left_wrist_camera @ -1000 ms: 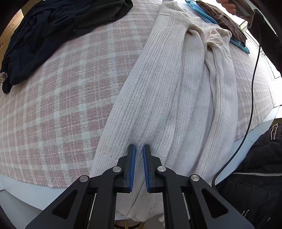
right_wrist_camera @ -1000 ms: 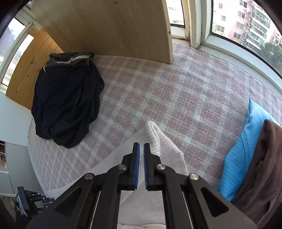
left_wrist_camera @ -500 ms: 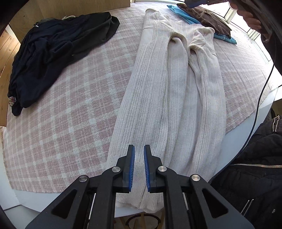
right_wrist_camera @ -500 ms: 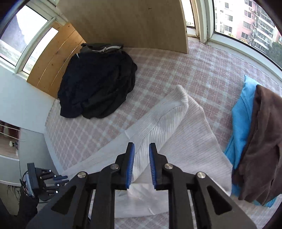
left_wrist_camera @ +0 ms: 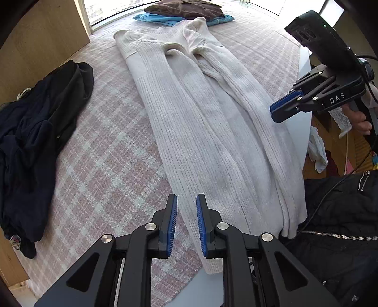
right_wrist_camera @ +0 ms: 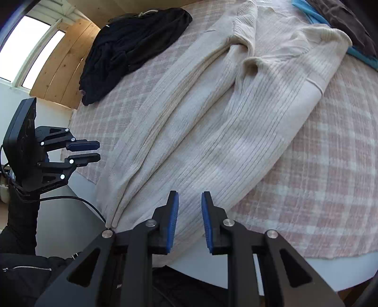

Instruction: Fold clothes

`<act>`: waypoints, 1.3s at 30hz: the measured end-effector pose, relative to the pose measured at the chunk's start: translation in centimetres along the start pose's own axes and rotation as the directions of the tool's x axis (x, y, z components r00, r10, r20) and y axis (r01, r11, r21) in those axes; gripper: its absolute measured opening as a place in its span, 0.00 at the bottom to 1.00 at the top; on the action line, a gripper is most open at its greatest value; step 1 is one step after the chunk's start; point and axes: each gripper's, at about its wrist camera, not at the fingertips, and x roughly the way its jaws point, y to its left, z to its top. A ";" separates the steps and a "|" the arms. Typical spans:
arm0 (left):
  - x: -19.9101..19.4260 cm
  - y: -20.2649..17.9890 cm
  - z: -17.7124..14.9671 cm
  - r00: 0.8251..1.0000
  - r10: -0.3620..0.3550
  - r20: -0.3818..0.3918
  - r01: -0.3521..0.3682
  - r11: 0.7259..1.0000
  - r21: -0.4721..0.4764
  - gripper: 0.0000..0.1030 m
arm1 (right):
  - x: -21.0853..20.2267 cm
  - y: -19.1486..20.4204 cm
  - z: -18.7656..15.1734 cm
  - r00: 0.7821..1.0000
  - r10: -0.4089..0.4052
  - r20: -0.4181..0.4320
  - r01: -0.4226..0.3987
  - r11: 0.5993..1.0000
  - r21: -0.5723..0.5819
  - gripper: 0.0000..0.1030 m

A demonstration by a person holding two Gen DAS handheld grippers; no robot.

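Sweater (left_wrist_camera: 203, 122) lengthwise on tablecloth (left_wrist_camera: 106, 160); dark clothes heap (left_wrist_camera: 35, 132) left, folded pile (left_wrist_camera: 184, 11) behind

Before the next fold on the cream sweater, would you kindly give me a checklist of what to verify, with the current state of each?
1. Left gripper open and empty: ok.
2. Right gripper open and empty: ok.
3. Cream sweater laid long on the plaid cloth, both sleeves folded onto the body: ok.
4. Hem end fully on the surface: not ok; it hangs past the near edge.
5. Black clothes pile apart from the sweater: ok.
6. Blue garment under the brown one, clear of the collar: cannot tell; the collar looks to touch it.
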 end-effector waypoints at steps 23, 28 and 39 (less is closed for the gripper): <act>-0.6 -4.8 -3.4 0.994 -0.097 -0.040 0.104 0.966 0.237 0.16 | 1.5 6.5 -6.5 0.969 -0.228 0.098 0.200 0.951 0.237 0.32; -1.8 -4.3 -3.7 0.994 -0.105 0.014 0.098 0.966 0.239 0.21 | 2.4 7.6 -6.9 0.962 -0.262 0.073 0.235 0.936 0.261 0.32; -2.6 -2.1 -5.1 0.979 -0.194 0.066 0.171 0.950 0.263 0.25 | 4.6 9.5 -6.9 0.912 -0.410 0.009 0.390 0.874 0.290 0.35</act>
